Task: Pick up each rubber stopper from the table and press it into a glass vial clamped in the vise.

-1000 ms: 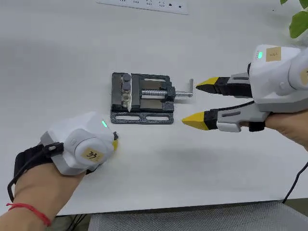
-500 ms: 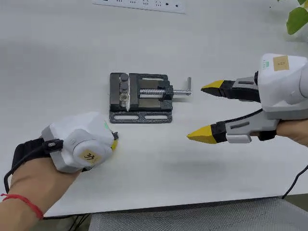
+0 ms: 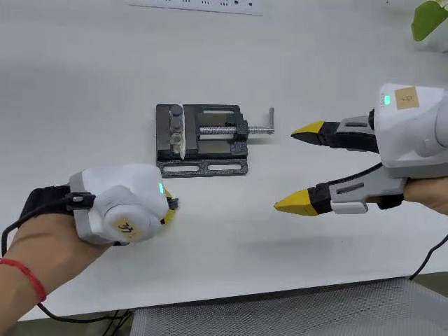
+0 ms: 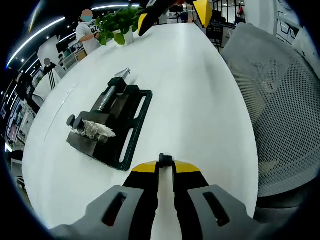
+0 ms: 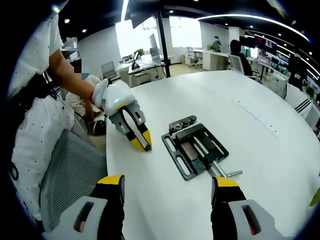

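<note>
A black vise lies on the white table, with glass vials clamped at its left end; dark stoppers top some of them. My left gripper sits low at the near left, below the vise, shut on a small dark rubber stopper at its tips. The vise and the vials lie ahead to the left. My right gripper hovers right of the vise, open wide and holding nothing. The right gripper view shows its yellow tips, the vise and the left gripper.
The vise's screw handle points toward my right gripper. A power strip runs along the far edge and plant leaves show at the far right. A mesh chair stands at the near table edge. People sit in the background.
The right gripper's jaws have spread wider, and it has drawn slightly away from the vise. The left gripper has stayed shut near the same spot.
</note>
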### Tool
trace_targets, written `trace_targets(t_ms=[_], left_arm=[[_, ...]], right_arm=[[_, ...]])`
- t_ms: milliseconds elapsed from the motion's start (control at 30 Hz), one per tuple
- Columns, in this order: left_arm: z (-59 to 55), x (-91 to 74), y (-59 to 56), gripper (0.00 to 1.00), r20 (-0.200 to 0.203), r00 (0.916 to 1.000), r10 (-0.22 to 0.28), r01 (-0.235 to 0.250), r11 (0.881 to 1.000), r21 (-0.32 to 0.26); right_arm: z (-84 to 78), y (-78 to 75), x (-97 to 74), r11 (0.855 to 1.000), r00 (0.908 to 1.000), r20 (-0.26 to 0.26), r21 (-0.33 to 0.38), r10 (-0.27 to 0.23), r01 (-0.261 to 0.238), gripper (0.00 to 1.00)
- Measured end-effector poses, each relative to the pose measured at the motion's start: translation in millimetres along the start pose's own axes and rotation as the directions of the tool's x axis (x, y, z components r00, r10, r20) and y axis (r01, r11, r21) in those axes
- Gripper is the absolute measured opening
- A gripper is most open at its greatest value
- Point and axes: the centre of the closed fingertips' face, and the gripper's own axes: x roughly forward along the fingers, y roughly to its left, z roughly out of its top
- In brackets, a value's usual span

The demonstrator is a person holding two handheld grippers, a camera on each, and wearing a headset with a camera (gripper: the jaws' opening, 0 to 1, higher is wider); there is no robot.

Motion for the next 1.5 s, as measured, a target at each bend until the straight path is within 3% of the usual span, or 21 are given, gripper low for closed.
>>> trace_targets(t_ms=[167,200,267,333,400,433,500,567,667,833,867,967,1033,1067,1167,1200,1300,1400,1433,1500], left_arm=[[19.2,-8.5,-8.2,0.06,0.074,0.9950,-0.067,0.063,0.996,0.058],[21.2,-13.1,-7.2,0.06,0.072,0.9956,-0.061,0.056,0.997,0.062],[38.4,-21.9,-12.2,0.06,0.123,0.9866,-0.107,0.094,0.990,0.108],[46.4,-30.8,-8.8,0.06,0.128,0.9870,-0.097,0.082,0.990,0.113],[65.7,-43.1,-12.1,0.06,0.185,0.9726,-0.141,0.113,0.981,0.157],[73.4,-51.2,-10.4,0.06,0.193,0.9707,-0.143,0.112,0.980,0.163],[87.7,-62.3,-13.5,0.06,0.226,0.9578,-0.178,0.133,0.971,0.200],[99.3,-74.8,-11.8,0.06,0.237,0.9541,-0.183,0.128,0.965,0.229],[118.3,-92.3,-13.9,0.06,0.277,0.9363,-0.216,0.142,0.954,0.262],[139.4,-113.5,-19.4,0.06,0.295,0.9211,-0.255,0.151,0.931,0.332],[144.3,-118.5,-21.4,0.06,0.303,0.9146,-0.268,0.159,0.927,0.339],[151.5,-126.0,-27.2,0.06,0.295,0.9078,-0.298,0.172,0.907,0.385],[156.2,-130.6,-32.7,0.06,0.286,0.9016,-0.324,0.182,0.885,0.429],[158.1,-132.4,-34.3,0.06,0.283,0.9000,-0.332,0.187,0.880,0.437],[164.0,-138.7,-42.8,0.06,0.267,0.8896,-0.370,0.206,0.847,0.490],[166.7,-141.4,-46.5,0.06,0.262,0.8847,-0.386,0.217,0.838,0.501],[172.2,-147.6,-54.0,0.06,0.249,0.8735,-0.418,0.233,0.808,0.541],[179.2,-154.7,-60.3,0.06,0.244,0.8586,-0.451,0.253,0.786,0.565],[182.3,-158.2,-62.0,0.06,0.242,0.8527,-0.463,0.258,0.776,0.575],[187.4,-163.1,-63.2,0.06,0.247,0.8433,-0.477,0.265,0.769,0.581]], right_arm=[[-0.9,4.5,-0.7,1.000,1.0000,0.000,-0.003,0.009,-0.009,0.68],[-0.3,6.1,-1.2,1.000,0.9999,0.002,-0.001,0.015,-0.015,0.68],[0.8,8.2,-2.3,1.000,0.9998,0.004,-0.004,0.019,-0.019,0.68],[1.9,9.5,-3.5,1.000,0.9997,0.005,-0.004,0.023,-0.023,0.68],[5.8,12.8,-6.0,0.999,0.9991,0.019,0.007,0.038,-0.038,0.68],[8.3,14.5,-7.7,0.999,0.9987,0.027,0.012,0.044,-0.045,0.67],[12.3,18.8,-9.9,0.997,0.9967,0.042,0.027,0.070,-0.071,0.66],[16.0,22.0,-12.1,0.994,0.9936,0.060,0.038,0.095,-0.098,0.64],[25.5,30.0,-15.9,0.988,0.9875,0.085,0.067,0.133,-0.139,0.62],[45.7,44.6,-21.3,0.968,0.9646,0.157,0.105,0.212,-0.230,0.57],[52.8,50.7,-23.9,0.960,0.9553,0.175,0.109,0.238,-0.259,0.55],[64.9,59.0,-28.4,0.942,0.9359,0.197,0.110,0.292,-0.317,0.52],[75.3,70.5,-32.2,0.914,0.9081,0.219,0.118,0.357,-0.387,0.50],[78.9,73.8,-33.6,0.905,0.8976,0.227,0.116,0.378,-0.410,0.50],[90.4,87.4,-40.7,0.861,0.8538,0.238,0.109,0.463,-0.497,0.47],[95.1,93.4,-44.4,0.840,0.8312,0.238,0.095,0.503,-0.535,0.44],[106.8,102.1,-51.0,0.802,0.7906,0.239,0.070,0.564,-0.593,0.41],[115.6,112.3,-60.1,0.744,0.7308,0.230,0.039,0.643,-0.667,0.38],[117.1,116.9,-63.2,0.719,0.7076,0.213,0.033,0.674,-0.694,0.37],[119.6,119.6,-63.3,0.709,0.6969,0.193,0.007,0.691,-0.705,0.34]])
